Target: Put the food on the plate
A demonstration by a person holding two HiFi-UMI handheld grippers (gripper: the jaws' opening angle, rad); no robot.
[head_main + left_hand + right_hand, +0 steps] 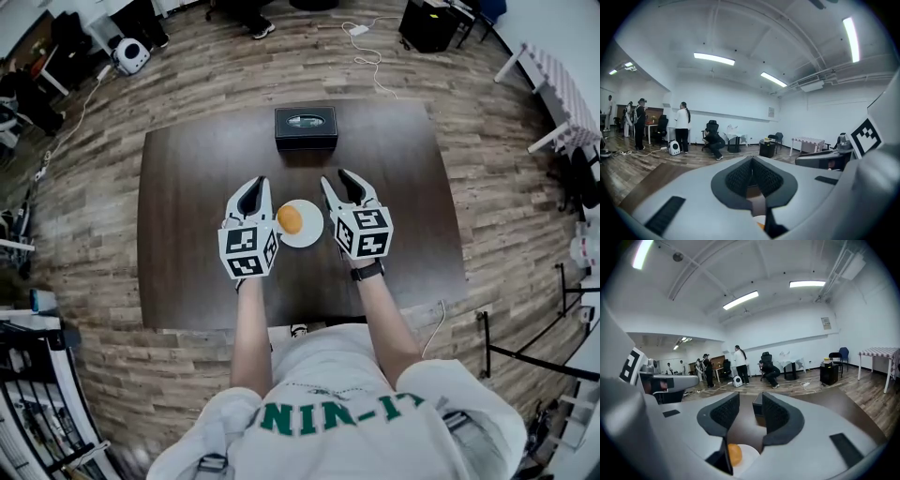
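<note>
Round orange food [290, 219] sits on a smooth white round plate [310, 232] on the dark matte table [187, 234]. Left gripper [254, 190]: ribbed pads pressed together, empty. Right gripper [343, 183]: jaws spread, empty.

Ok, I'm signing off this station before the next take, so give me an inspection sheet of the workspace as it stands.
Surface: dark wooden table.
Job's things: white plate near the table's middle; round orange food already lying on it.
Clutter: black tissue box towards the far edge.
Grippers: left tool left of the plate, jaws together, empty; right tool right of the plate, jaws apart, nothing between them.
Cables: white cable on the floor beyond the table; thin cable by the near right corner.
Surroundings: wood floor; people standing far off, with chairs and small tables.
</note>
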